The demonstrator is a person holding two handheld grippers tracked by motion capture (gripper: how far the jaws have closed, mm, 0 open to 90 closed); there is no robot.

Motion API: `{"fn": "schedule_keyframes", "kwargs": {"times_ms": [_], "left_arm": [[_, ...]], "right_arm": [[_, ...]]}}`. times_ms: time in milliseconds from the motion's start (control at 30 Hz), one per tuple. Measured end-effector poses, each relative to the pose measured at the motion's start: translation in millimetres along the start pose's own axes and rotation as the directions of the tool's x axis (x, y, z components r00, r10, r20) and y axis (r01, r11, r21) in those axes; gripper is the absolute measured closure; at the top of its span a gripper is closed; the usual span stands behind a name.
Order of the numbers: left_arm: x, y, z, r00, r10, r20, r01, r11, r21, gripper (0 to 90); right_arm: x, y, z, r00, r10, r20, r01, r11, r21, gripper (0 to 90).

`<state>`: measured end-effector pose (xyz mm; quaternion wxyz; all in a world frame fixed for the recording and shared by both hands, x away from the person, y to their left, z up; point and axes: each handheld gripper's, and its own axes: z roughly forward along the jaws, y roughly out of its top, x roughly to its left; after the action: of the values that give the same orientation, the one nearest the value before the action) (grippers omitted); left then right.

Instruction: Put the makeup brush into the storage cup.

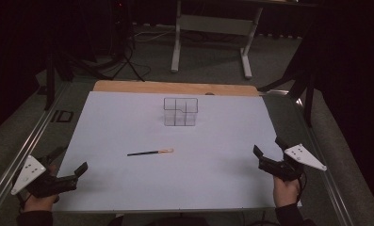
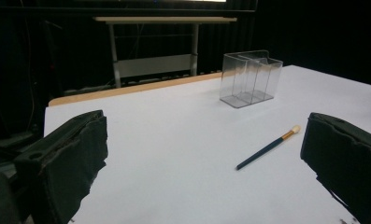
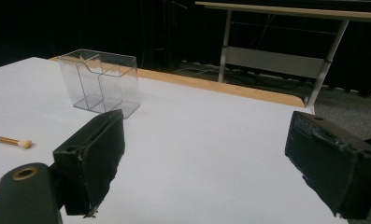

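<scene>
High view: the brush (image 1: 150, 152) lies flat on the white desk (image 1: 213, 188), well apart from both grippers, its pale tip toward the right. The clear organizer (image 1: 180, 111) stands upright farther back, empty. The left hand-held gripper (image 1: 71, 168) sits at the near left corner, the right hand-held gripper (image 1: 265, 153) at the near right edge, both spread and holding nothing. The brush is thin and lies flush on the sheet, so jaws coming down too high would likely close on air, and a sideways nudge could roll it away.

Left gripper view: the jaws stand wide, with the brush (image 2: 268, 147) ahead between them and the organizer (image 2: 250, 78) beyond. A pinch near the tip could let the handle swing.

Right gripper view: jaws spread, the brush tip (image 3: 24, 143) at far left, the organizer (image 3: 102, 81) ahead. It looks light; poking the brush at its rim might tip or slide it.
</scene>
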<state>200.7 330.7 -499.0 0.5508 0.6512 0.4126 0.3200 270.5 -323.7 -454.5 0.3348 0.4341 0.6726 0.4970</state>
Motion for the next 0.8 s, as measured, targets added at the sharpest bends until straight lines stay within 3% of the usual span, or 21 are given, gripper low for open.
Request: {"fn": "schedule_keyframes", "kwargs": {"times_ms": [233, 467, 567, 700, 800], "left_arm": [[1.5, 2.1, -1.0, 1.0, -0.009, -0.002, 0.009, 0.9999, -0.006, 1.1], [3.9, 6.7, -2.0, 0.9992, -0.03, 0.025, 0.03, 0.9995, 0.005, 1.1], [4.9, 12.3, -1.9, 0.999, -0.037, 0.027, 0.036, 0.9987, 0.037, 1.1], [7.1, 17.4, -2.4, 0.9988, -0.042, 0.023, 0.041, 0.9984, 0.039, 1.1], [11.1, 24.7, -2.8, 0.9977, -0.05, 0.046, 0.048, 0.998, 0.04, 1.1]], "right_arm": [[0.1, -0.4, -0.4, 1.0, 0.003, 0.0, -0.003, 1.0, 0.0, 12.0], [0.2, -0.6, 0.3, 0.9999, 0.012, -0.006, -0.012, 1.0, 0.003, 12.0], [0.3, -1.0, 0.6, 0.9998, 0.016, -0.009, -0.016, 1.0, 0.001, 12.0], [1.2, -2.1, 2.6, 0.9997, 0.02, -0.017, -0.02, 1.0, 0.004, 12.0], [3.4, -2.8, 5.1, 0.9995, 0.012, -0.028, -0.012, 1.0, 0.01, 12.0]]}}
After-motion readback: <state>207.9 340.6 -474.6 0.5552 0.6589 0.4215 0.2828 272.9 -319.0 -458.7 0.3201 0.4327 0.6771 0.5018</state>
